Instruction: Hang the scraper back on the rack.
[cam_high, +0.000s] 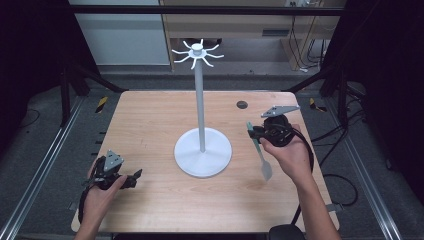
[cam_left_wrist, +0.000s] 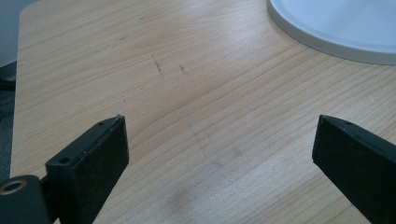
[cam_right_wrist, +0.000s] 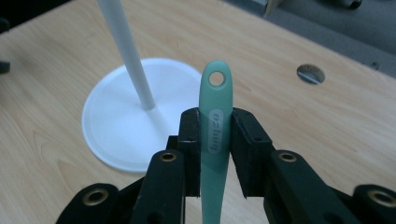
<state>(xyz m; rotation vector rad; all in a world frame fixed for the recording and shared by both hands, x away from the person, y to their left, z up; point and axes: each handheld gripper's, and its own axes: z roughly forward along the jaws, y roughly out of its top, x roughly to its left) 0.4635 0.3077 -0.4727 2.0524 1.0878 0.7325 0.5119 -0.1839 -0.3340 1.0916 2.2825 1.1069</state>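
While the right gripper (cam_high: 256, 132) was held above the right-hand part of the table (cam_high: 150, 115), a mint-green spatula (cam_high: 261, 152) was clamped between its jaws. In the right gripper view the jaws were seen pressed flat against both sides of the spatula's handle (cam_right_wrist: 215, 135), just below the hanging hole (cam_right_wrist: 216, 78) at its tip, with the holed end projecting beyond the jaws towards the white stand (cam_right_wrist: 135, 126). From the high view the spatula was seen hanging downward from the grip, its pale blade (cam_high: 266, 171) lying close to the tabletop near the right edge; whether the blade touched the wood could not be told.

The left gripper (cam_high: 131, 180) was rested near the front left corner of the table, with its jaws spread wide and nothing between them; bare wood was seen between them in the left gripper view, and the rim of the stand's base (cam_left_wrist: 327, 44) lay beyond.

The stand's round base (cam_high: 203, 152) was placed at about the middle of the table, and a thin pole (cam_high: 200, 105) rose from it to a crown of hooks (cam_high: 198, 54).

The spatula was judged light and thin, with a fairly stiff handle and a blade likely to flex. Its smooth surface was thought apt to slip or swivel, so a hold on the flat faces of the handle, close under the hole, was considered soundest, as the hole was left free for a hook.
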